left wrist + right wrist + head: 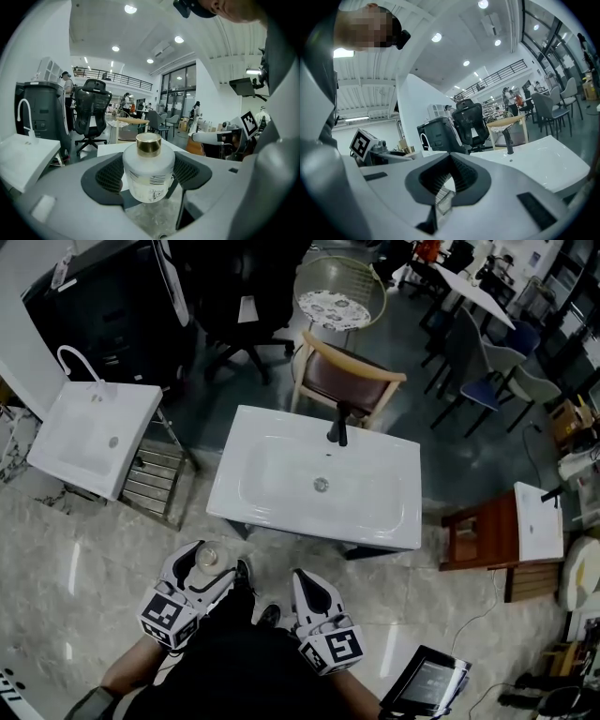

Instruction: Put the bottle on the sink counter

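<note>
Between the jaws of my left gripper (200, 570) stands the bottle (149, 171), frosted white with a gold cap, upright and clamped from both sides. I hold it over the floor (84, 549), near the front edge of the white sink counter (272, 507). My right gripper (451, 171) is just beside, jaws closed together on nothing. A black faucet (337, 431) stands at the counter's far edge.

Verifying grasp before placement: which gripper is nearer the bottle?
Left. The left gripper is shut on the bottle; the right gripper hangs empty off to its right, apart.
</note>
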`<action>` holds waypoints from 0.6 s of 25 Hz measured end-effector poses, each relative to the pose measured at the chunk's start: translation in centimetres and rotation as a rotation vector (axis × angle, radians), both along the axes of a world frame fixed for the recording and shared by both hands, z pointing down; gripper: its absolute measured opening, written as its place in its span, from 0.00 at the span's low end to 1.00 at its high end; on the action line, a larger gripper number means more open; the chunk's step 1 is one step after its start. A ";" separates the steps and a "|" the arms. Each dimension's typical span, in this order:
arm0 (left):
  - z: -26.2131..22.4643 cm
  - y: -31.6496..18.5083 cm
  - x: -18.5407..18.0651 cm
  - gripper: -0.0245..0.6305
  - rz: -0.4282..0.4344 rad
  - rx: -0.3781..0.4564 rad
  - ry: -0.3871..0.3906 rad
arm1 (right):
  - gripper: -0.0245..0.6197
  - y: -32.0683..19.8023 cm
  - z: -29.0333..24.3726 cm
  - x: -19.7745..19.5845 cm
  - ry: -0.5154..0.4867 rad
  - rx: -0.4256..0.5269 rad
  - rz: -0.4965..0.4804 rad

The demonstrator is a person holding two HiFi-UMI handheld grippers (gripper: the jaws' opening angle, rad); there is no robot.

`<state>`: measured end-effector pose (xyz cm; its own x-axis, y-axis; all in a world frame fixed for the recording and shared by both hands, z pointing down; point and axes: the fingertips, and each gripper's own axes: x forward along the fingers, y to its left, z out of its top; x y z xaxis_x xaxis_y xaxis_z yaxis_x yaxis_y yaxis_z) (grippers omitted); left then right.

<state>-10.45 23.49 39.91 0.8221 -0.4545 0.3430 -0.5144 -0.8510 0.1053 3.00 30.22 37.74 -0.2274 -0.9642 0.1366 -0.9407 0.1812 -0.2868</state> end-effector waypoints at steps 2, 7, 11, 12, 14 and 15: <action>0.3 -1.5 0.0 0.54 0.002 -0.003 0.000 | 0.03 -1.4 0.0 0.1 0.003 -0.010 0.004; 0.6 -5.5 0.3 0.54 0.014 -0.002 0.001 | 0.03 -5.1 -0.1 0.5 0.020 -0.027 0.025; 0.9 -8.7 0.5 0.54 0.023 -0.009 0.013 | 0.03 -7.9 0.2 0.6 0.027 -0.043 0.039; 0.9 -9.4 0.6 0.54 0.026 -0.012 0.017 | 0.03 -8.6 0.3 0.6 0.029 -0.047 0.043; 1.0 -10.6 0.7 0.54 0.032 -0.018 0.023 | 0.03 -9.7 0.3 0.6 0.032 -0.055 0.050; 1.0 -11.1 0.7 0.54 0.036 -0.022 0.025 | 0.03 -10.2 0.3 0.6 0.034 -0.059 0.053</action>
